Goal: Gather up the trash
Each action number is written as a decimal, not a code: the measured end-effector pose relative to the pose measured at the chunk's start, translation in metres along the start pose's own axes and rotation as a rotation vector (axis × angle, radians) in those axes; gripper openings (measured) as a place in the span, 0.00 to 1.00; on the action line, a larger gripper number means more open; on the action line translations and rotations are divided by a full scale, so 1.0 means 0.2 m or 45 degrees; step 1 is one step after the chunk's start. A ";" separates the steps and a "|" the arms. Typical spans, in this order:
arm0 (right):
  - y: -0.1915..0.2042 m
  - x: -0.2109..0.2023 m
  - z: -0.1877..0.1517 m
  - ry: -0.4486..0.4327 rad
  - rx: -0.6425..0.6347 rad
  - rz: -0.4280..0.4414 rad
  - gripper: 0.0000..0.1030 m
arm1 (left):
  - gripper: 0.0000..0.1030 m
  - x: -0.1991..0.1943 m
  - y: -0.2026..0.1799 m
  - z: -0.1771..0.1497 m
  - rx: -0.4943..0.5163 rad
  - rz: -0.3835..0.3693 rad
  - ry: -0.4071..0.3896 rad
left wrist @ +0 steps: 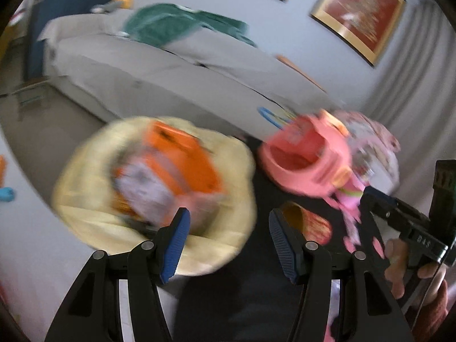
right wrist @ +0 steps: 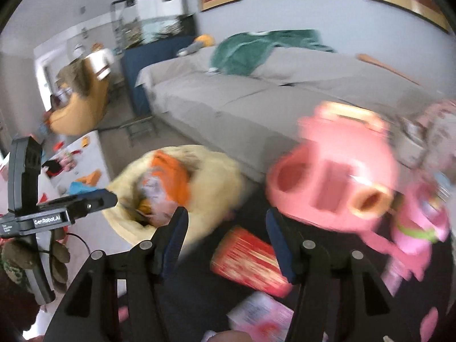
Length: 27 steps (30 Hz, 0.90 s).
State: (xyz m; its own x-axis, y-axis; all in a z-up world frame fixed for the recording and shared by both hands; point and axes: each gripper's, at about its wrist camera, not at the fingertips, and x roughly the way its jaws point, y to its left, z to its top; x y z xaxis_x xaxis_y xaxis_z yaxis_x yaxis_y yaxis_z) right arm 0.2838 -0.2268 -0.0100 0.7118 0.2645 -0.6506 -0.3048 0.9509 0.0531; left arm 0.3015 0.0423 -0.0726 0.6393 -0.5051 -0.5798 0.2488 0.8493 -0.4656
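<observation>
A cream bag (left wrist: pixel 94 213) sits open on the floor with orange and grey wrappers (left wrist: pixel 176 165) inside. My left gripper (left wrist: pixel 228 228) hangs open just before its near rim, nothing between the blue pads. A red packet (left wrist: pixel 310 225) lies on the dark rug to its right. In the right wrist view the same red packet (right wrist: pixel 248 256) lies below my right gripper (right wrist: pixel 226 222), which is open and empty, with the cream bag (right wrist: pixel 222 176) ahead on the left. The left gripper (right wrist: pixel 97 202) shows at that view's left edge. The right gripper (left wrist: pixel 379 202) shows at the left view's right edge.
A pink plastic toy (right wrist: pixel 333 176) and more pink toys (right wrist: pixel 419 222) crowd the rug to the right. Behind runs a grey sofa (right wrist: pixel 228 99) with a green blanket (right wrist: pixel 250 51). A pink and white box (right wrist: pixel 256 316) lies near. A white low table (right wrist: pixel 94 154) with small items stands at left.
</observation>
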 end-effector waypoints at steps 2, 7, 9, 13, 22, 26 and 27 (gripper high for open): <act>-0.13 -0.11 -0.09 -0.025 0.058 -0.061 0.53 | 0.57 0.08 -0.13 -0.05 0.056 -0.071 0.060; -0.43 -0.26 -0.30 -0.012 0.151 -0.254 0.53 | 0.57 0.23 -0.37 -0.16 0.159 -0.149 0.188; -0.54 -0.28 -0.38 0.011 0.206 -0.292 0.52 | 0.57 0.26 -0.42 -0.18 0.173 -0.166 0.210; -0.73 -0.25 -0.50 0.047 0.331 -0.340 0.52 | 0.57 0.32 -0.51 -0.22 0.193 -0.182 0.245; -0.86 0.01 -0.59 0.177 0.455 -0.323 0.52 | 0.57 0.33 -0.52 -0.32 0.219 -0.149 0.321; -0.82 0.04 -0.60 0.197 0.395 -0.338 0.35 | 0.57 0.30 -0.50 -0.35 0.208 -0.146 0.328; -0.82 0.04 -0.60 0.191 0.394 -0.337 0.33 | 0.57 0.29 -0.50 -0.36 0.208 -0.145 0.328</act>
State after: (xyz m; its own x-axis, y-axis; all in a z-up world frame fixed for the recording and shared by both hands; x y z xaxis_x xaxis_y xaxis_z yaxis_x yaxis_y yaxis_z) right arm 0.2631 -0.4000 -0.1148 0.6332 0.0006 -0.7740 0.0961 0.9922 0.0794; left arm 0.2619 -0.0822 -0.1082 0.4007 -0.6028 -0.6900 0.4348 0.7880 -0.4359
